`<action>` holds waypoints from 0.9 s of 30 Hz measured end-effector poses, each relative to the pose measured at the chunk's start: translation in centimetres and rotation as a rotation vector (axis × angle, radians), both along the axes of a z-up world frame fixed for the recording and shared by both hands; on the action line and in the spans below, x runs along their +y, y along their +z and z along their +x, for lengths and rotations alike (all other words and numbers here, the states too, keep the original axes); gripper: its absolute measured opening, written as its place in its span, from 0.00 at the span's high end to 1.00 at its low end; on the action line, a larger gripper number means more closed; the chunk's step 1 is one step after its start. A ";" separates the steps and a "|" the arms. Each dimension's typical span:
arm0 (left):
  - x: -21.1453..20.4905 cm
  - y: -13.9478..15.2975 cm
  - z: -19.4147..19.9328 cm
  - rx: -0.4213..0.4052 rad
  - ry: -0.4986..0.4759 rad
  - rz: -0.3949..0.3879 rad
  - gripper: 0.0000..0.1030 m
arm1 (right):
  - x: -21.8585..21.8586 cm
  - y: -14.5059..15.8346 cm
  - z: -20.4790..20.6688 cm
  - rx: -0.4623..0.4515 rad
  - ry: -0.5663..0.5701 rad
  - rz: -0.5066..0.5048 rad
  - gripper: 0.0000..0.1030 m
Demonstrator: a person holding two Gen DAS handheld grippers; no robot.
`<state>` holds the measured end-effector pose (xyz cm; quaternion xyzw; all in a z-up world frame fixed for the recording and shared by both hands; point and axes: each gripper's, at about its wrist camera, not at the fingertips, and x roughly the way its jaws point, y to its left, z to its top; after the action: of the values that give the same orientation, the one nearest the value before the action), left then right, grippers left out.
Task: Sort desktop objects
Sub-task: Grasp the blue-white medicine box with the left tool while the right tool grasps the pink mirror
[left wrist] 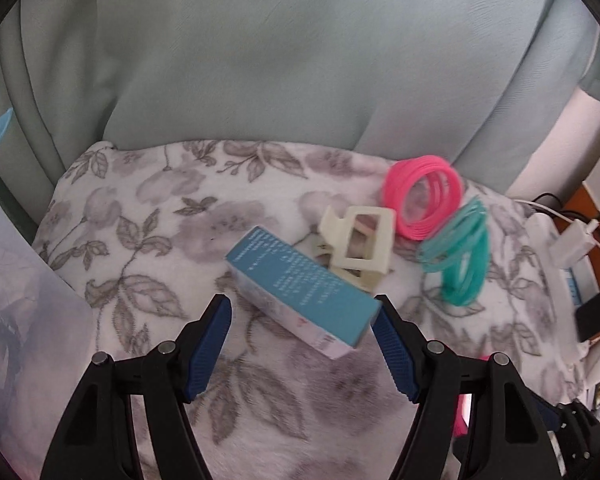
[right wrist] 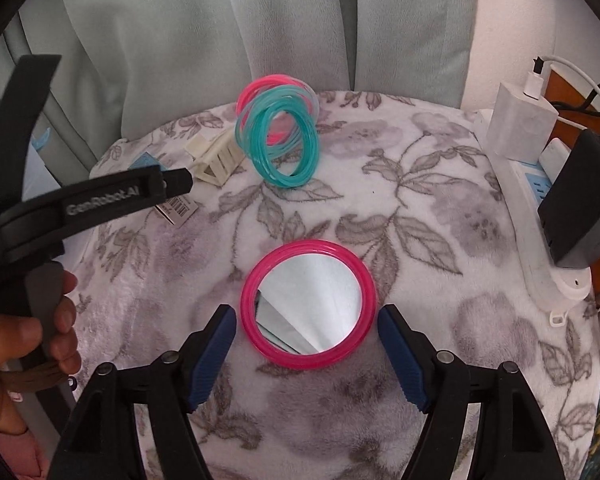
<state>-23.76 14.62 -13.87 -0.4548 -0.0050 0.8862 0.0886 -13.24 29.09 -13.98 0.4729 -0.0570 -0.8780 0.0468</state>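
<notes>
The left gripper hides much of the blue box in the right wrist view. Its fingers stand wide apart, the blue box between their tips, contact unclear. The right gripper is spread around the pink mirror, not touching.

Floral blanket w/ grey curtain behind; power strip + white charger at right.
</notes>
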 end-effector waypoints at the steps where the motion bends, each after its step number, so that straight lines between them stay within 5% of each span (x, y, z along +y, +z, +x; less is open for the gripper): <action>1: -0.2 -0.1 -0.1 -0.003 0.004 0.005 0.30 | -0.1 0.0 0.0 0.002 0.002 0.008 0.23; 19: -3.3 -0.1 1.8 0.020 0.003 0.029 0.32 | -0.4 -0.1 0.8 0.049 -0.007 0.053 0.23; 27: -4.1 -0.6 2.3 -0.002 0.006 0.057 0.33 | 0.1 -0.1 0.8 0.053 -0.026 0.042 0.31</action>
<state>-21.47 10.53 -14.47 -0.4530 -0.0317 0.8854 0.0989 -12.41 29.24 -14.06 0.4495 -0.0434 -0.8918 0.0269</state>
